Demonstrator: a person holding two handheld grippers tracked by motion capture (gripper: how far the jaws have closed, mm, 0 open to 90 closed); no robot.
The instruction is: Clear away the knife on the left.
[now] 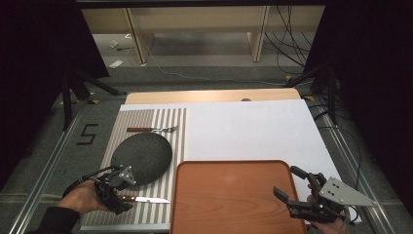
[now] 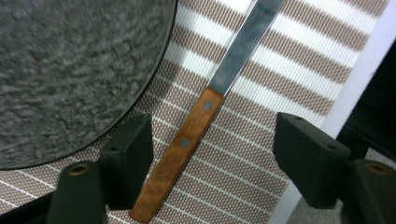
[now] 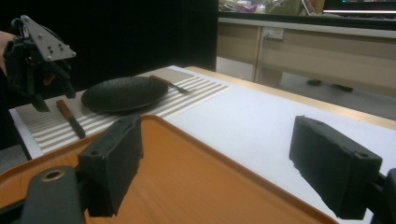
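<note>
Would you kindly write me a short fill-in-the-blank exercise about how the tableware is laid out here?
1. The knife has a ____ handle.
2. The dark plate rests on the ____ placemat.
3. The fork lies on the ____ side of the plate from the person.
4. The left gripper hovers, jaws ____, over the knife's handle.

Missing words: wooden; striped; far; open
</note>
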